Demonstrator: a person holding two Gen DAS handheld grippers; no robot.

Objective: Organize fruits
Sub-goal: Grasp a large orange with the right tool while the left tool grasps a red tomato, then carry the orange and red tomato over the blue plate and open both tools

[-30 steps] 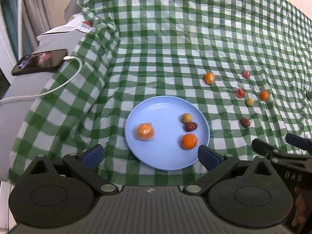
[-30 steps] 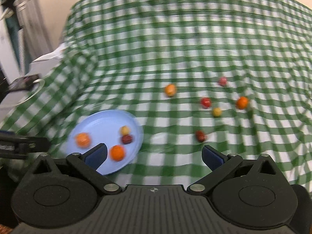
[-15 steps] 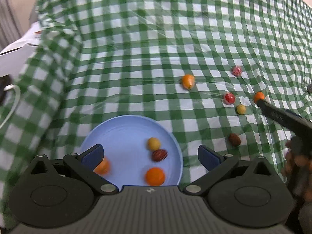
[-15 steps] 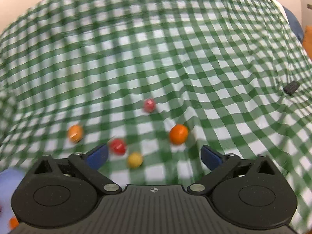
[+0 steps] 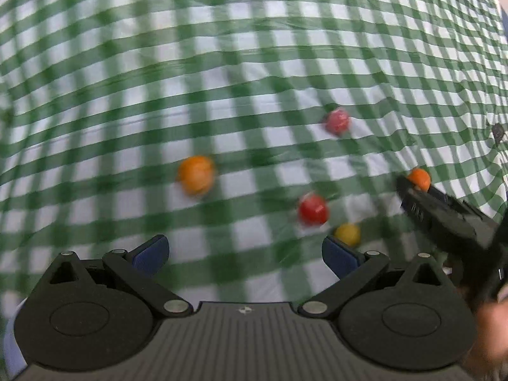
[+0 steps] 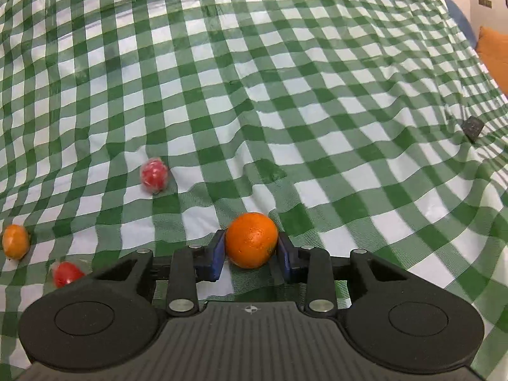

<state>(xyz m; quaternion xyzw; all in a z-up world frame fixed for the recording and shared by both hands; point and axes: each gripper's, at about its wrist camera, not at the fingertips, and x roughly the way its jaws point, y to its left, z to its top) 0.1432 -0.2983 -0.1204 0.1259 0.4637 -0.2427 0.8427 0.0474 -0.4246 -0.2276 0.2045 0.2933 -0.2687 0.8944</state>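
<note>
My right gripper (image 6: 250, 251) has its blue pads against both sides of a small orange (image 6: 251, 239) that rests on the green checked cloth (image 6: 285, 95); its jaws are closing on it. The left wrist view shows the same right gripper (image 5: 412, 185) at that small orange (image 5: 419, 177) on the far right. My left gripper (image 5: 244, 252) hangs open over the cloth with nothing between its fingers. Ahead of it lie a larger orange fruit (image 5: 196, 174), a red fruit (image 5: 312, 209), a yellow fruit (image 5: 347, 234) and a pinkish wrapped fruit (image 5: 337, 121). The left wrist view is blurred.
In the right wrist view the pinkish wrapped fruit (image 6: 154, 174), the larger orange fruit (image 6: 15, 241) and the red fruit (image 6: 65, 273) lie to the left. A small black object (image 6: 473, 126) sits on the cloth at the right. An orange cushion (image 6: 495, 54) shows past the cloth's far right edge.
Both grippers moved right and lower over the loose fruits. The blue plate has left the left wrist view. The right jaws went from wide open to closed around the small orange.
</note>
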